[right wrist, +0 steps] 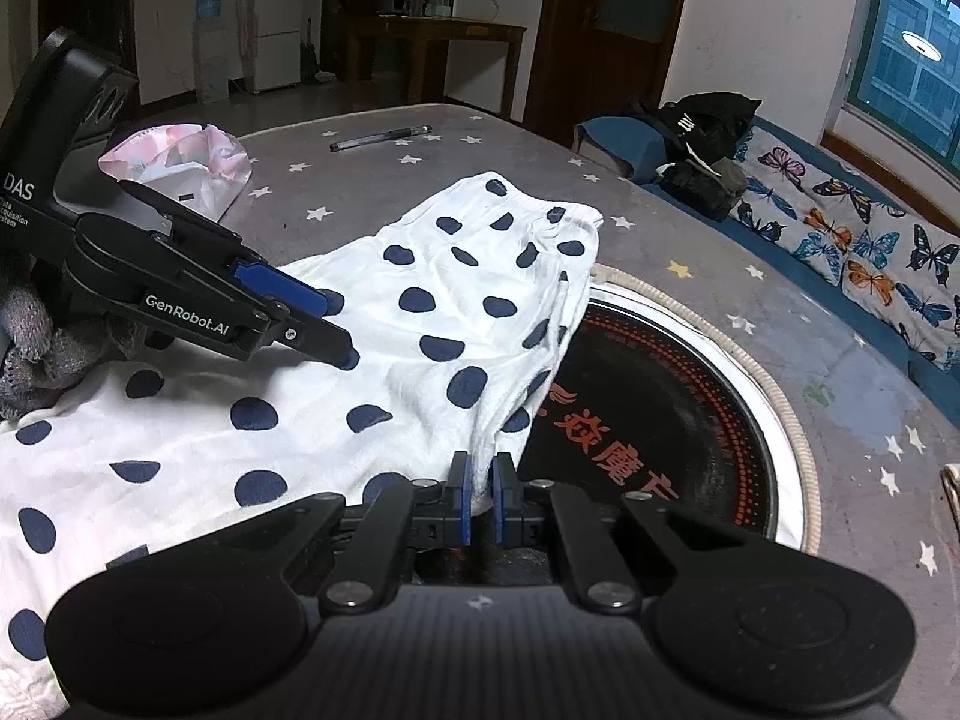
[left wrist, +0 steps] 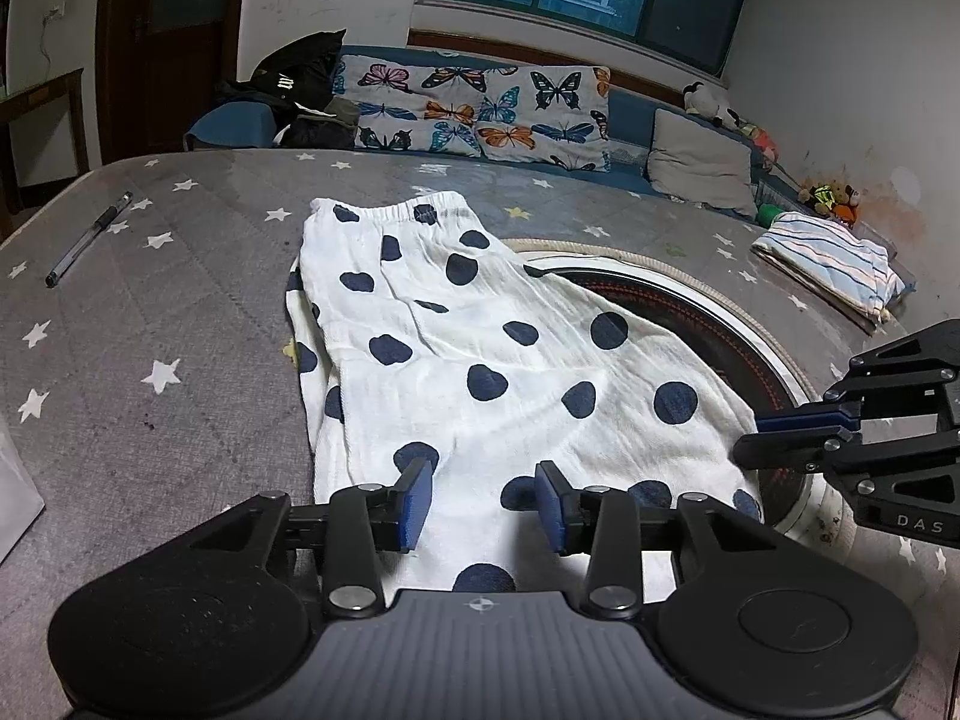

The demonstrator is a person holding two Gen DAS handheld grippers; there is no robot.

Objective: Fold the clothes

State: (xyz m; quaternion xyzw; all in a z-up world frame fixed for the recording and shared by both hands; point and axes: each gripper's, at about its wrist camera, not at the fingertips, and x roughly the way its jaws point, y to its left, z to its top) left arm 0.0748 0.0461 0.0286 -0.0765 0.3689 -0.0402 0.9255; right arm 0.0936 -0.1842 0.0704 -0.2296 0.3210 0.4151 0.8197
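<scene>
- Currently polka-dot pants (left wrist: pixel 480 354) lie flat mid-table, long axis running from the near edge away to the waistband (left wrist: pixel 408 211).
- Right gripper (right wrist: pixel 478 495) pinches the near-right hem corner.
- Left gripper (left wrist: pixel 483 504) gapes over the near hem, gripping nothing.

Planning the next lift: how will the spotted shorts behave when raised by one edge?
Probably floppy: the spotted shorts lie wrinkled and bunch between the right gripper. Likely light, being thin cloth. The free side would likely sag.
</scene>
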